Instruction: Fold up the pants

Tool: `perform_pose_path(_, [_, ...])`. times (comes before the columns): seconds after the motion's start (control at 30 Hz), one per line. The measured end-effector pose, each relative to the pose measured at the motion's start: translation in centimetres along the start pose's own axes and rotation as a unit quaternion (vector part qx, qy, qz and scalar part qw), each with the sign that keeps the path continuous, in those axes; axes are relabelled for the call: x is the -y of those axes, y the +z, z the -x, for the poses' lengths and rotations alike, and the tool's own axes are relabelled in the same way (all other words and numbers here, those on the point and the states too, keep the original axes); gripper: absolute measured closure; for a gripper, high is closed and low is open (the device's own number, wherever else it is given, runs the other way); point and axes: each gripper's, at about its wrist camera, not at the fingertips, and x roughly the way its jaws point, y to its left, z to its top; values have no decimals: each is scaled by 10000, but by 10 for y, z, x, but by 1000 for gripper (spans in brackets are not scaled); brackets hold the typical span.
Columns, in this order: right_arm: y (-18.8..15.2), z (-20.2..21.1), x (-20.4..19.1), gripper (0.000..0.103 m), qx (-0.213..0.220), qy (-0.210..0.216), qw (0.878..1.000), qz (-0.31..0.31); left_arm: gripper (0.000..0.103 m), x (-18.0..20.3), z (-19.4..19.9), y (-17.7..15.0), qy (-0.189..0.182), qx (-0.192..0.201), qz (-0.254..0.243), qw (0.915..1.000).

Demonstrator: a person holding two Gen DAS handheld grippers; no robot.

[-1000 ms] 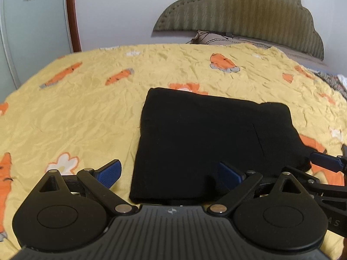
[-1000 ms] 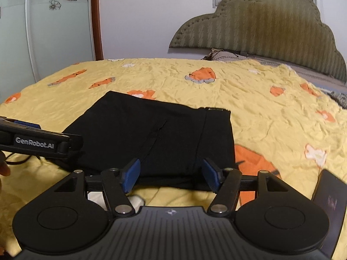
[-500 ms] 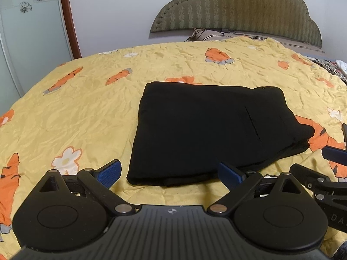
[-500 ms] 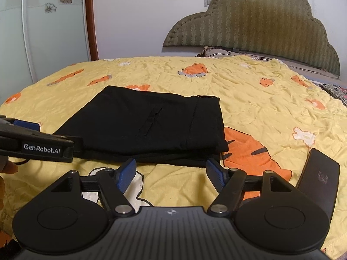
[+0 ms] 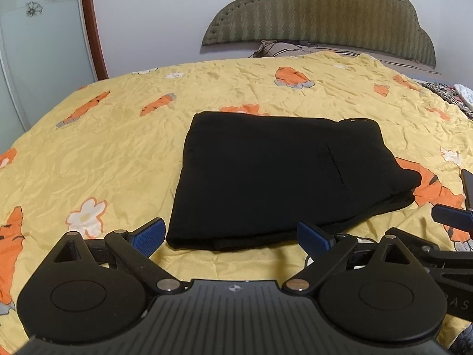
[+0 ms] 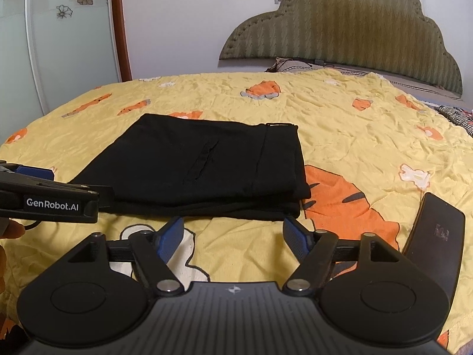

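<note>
**Folded pants lie free on the bed, both grippers released**

The black fabric pants (image 5: 283, 177) rest as a flat, folded rectangle in several layers on the wrinkled yellow bedspread printed with orange tigers and white flowers (image 5: 103, 153), near the middle of the bed; their stacked edges face the near side, and a pocket slit shows on the top layer.

The left gripper (image 5: 230, 236) hovers just short of the near left corner of the pants, its blue-padded jaws spread wide with nothing between them but bedspread; it touches no cloth. The right gripper (image 6: 233, 230) sits just near of the pants' near right edge, jaws likewise parted and empty — they have just been opening, with no thing between them.

In the right wrist view the left gripper's black arm reaches in from the left, marked "GenRobot.AI"; part of a hand (image 6: 11, 230) shows beneath it. A dark flat rectangular phone (image 6: 434, 242) lies on the bedspread to the right of the pants, apart from them; a padded olive-green scalloped headboard (image 5: 325, 14) stands at the far end — pale wall behind it.
</note>
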Motion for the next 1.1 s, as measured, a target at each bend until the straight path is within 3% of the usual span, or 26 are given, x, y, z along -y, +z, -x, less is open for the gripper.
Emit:
perform_pose_path(0.4, [-3,10,-18,23,167,-73,9995,276,6,-14,3,-8,63,-136,306,9994])
perform_pose_path(1.1, [-8,9,-15,23,148,18,9997,214,6,-8,0,-13,135,-198,221,9995])
